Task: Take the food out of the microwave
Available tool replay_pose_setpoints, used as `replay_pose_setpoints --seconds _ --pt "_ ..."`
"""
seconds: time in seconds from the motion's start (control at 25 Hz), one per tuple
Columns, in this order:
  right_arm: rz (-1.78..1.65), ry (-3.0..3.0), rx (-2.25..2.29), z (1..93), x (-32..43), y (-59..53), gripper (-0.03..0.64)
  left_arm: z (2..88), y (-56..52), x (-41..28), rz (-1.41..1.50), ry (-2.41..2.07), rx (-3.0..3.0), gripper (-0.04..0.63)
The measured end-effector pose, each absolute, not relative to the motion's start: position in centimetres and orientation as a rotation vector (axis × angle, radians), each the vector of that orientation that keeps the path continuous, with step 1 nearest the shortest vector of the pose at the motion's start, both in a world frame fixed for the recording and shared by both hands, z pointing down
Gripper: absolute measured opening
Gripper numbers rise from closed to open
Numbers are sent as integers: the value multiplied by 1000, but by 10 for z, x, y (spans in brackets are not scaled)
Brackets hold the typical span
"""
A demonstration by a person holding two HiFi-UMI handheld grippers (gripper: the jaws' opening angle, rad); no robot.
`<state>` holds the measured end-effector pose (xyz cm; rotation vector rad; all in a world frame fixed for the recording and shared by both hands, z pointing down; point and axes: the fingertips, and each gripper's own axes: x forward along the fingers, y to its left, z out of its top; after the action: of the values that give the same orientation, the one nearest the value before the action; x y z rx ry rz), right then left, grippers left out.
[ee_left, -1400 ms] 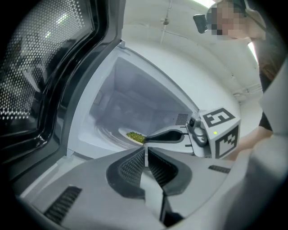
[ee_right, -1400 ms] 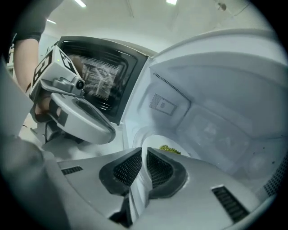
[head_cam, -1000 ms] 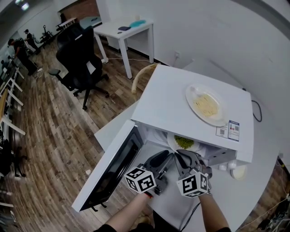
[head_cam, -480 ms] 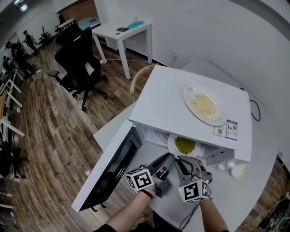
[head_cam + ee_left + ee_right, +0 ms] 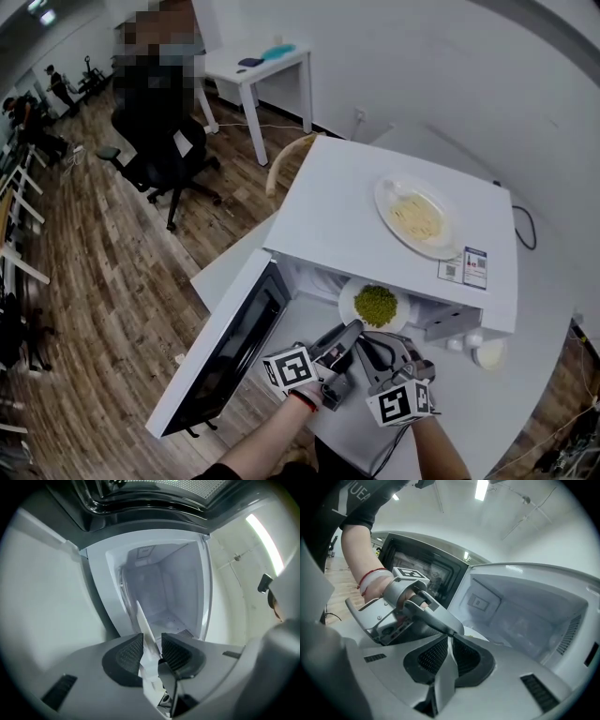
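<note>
A white plate (image 5: 350,296) of green peas (image 5: 376,304) sits at the mouth of the open microwave (image 5: 347,202), partly under its top. Both grippers meet at the plate's near rim. My left gripper (image 5: 351,331) has the rim (image 5: 142,619) edge-on between its pads and is shut on it (image 5: 151,651). My right gripper (image 5: 369,341) is shut on the rim (image 5: 446,677) just beside it (image 5: 449,653). In the right gripper view, one of the left gripper's fingers (image 5: 433,613) lies right next to my right jaws. The cavity behind the plate looks bare.
The microwave door (image 5: 225,352) hangs open to the left. A second plate with pale noodles (image 5: 415,217) rests on top of the microwave. A small white round thing (image 5: 489,354) lies on the white table (image 5: 539,309) at the right. An office chair (image 5: 159,122) stands farther off.
The plate of peas has slid out of the cavity toward me and shows more fully. Both grippers have drawn back with it, and the left one has rolled.
</note>
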<state>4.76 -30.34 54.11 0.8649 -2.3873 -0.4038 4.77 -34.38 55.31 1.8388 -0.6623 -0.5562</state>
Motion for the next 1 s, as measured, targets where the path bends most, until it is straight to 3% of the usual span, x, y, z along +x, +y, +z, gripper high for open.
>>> replay_pose_setpoints --seconds 0.48,0.76,1.0 --pt "-413 -2451 809 540 41 -290 54 555 -345 49 -602 -624 1777 109" --pt "-301 -2403 1013 543 52 -288 57 561 -345 49 -646 -623 1683 51" --pt "50 -2395 1307 540 86 -289 57 559 -345 47 -702 -602 1594 48"
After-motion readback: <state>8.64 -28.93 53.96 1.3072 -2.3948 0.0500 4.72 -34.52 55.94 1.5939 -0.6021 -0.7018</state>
